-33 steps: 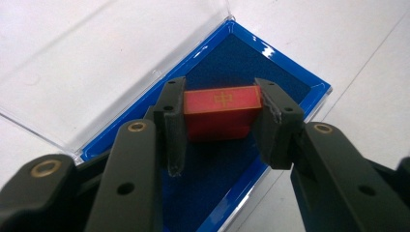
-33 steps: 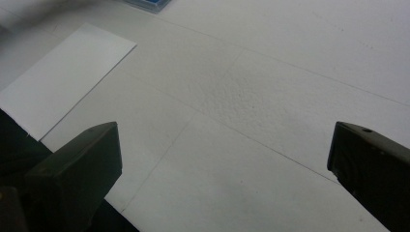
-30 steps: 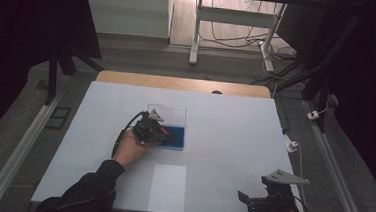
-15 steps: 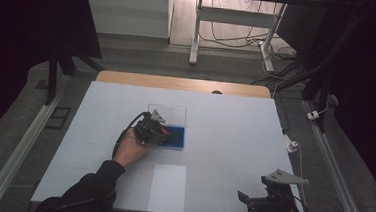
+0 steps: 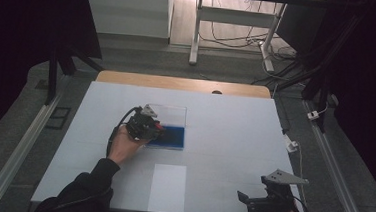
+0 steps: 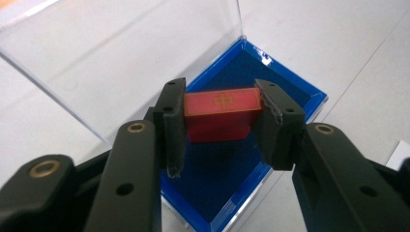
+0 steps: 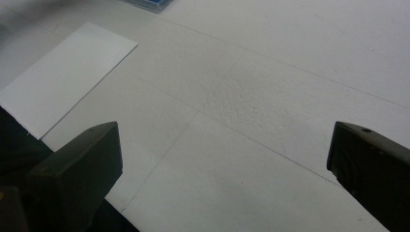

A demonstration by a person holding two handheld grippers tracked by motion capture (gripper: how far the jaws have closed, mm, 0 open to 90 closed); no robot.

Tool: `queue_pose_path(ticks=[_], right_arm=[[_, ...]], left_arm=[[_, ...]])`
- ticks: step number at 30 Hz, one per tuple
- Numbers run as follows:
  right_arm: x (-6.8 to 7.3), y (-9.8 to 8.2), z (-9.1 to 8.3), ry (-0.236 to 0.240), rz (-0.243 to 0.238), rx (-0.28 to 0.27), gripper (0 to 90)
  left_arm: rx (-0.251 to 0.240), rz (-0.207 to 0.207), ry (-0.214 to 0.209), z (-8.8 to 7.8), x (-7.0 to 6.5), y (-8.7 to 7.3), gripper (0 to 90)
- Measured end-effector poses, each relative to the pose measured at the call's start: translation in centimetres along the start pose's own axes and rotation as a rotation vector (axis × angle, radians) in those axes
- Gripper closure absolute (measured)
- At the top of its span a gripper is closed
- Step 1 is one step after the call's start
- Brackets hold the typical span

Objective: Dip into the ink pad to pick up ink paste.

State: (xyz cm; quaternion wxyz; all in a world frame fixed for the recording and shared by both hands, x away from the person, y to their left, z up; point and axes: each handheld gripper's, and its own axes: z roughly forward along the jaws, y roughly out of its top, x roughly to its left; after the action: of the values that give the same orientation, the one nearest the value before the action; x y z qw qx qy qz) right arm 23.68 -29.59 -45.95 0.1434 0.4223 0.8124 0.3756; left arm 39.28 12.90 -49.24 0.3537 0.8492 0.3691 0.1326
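Both grippers noted: left gripper (image 6: 220, 130) clamped red block (image 6: 220, 113) over blue-lined case (image 6: 290, 92), centre frame, likely for placement; right gripper (image 7: 225, 164) wide open, empty.

The left claw (image 6: 220, 128) has two matte black jaws, each a broad arm with a brass-ringed hole and small plain holes, ending in a narrower upright pad. In the high view a black cable loops from its body, which shows a red spot and a grey three-cornered plate on top. The right claw (image 5: 264, 201) is black too, with the same grey plate. A dark sleeve (image 5: 77, 196) covers the left forearm.
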Motion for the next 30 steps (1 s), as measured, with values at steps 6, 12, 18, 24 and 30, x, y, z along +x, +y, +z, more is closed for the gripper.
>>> queue_pose_path(ticks=[6, 12, 18, 24, 30], right_arm=[[0.0, 0.0, 0.0, 0.001, -0.002, -0.001, 0.0], [0.0, 0.0, 0.0, 0.002, -0.002, -0.004, 0.0], [0.0, 0.0, 0.0, -0.001, -0.003, 0.000, 0.0], [0.0, 0.0, 0.0, 0.000, -0.004, 0.003, 0.0], [0.1, 0.1, 0.1, 0.000, -0.009, 0.009, 0.0]], left_arm=[[0.023, 0.024, -0.001, 0.8, -0.5, -0.2, 58.1], [0.032, 0.034, 0.002, 1.2, -0.7, -0.6, 58.1], [0.035, 0.016, 0.010, 1.3, -0.8, -0.7, 58.4], [0.045, 0.030, 0.059, 1.5, -1.7, -0.6, 58.7], [0.025, 0.015, 0.059, 1.5, -1.7, -0.9, 58.8]])
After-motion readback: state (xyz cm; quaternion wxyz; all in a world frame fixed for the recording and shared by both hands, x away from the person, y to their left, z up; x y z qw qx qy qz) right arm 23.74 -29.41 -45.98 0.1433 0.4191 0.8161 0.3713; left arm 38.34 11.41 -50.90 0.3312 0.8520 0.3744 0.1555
